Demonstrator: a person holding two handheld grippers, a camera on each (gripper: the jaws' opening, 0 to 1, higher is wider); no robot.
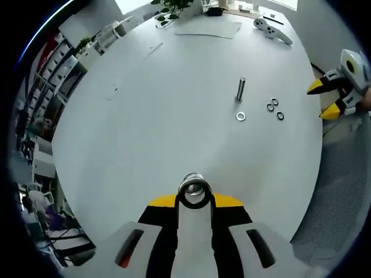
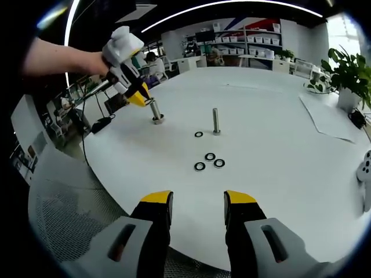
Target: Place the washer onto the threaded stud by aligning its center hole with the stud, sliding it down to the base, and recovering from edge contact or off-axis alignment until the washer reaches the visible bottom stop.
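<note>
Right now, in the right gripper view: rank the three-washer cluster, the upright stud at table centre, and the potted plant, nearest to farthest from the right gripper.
1. Three-washer cluster: on the white table just ahead of the right gripper.
2. Upright stud: beyond the cluster, mid-table, a lone washer beside it.
3. Potted plant: far right edge of the table.

I work over a round white table (image 2: 278, 174). Against its far edge from my left camera a potted plant (image 1: 171, 7) stands, with a sheet of paper (image 1: 210, 27) lying on the table just in front of it and a white game controller (image 1: 272, 30) resting beside the paper. Beyond the table's opposite edge I see shelves of white boxes (image 2: 255, 41) along the wall. A black cable (image 2: 87, 147) hangs off the table's rim.
</note>
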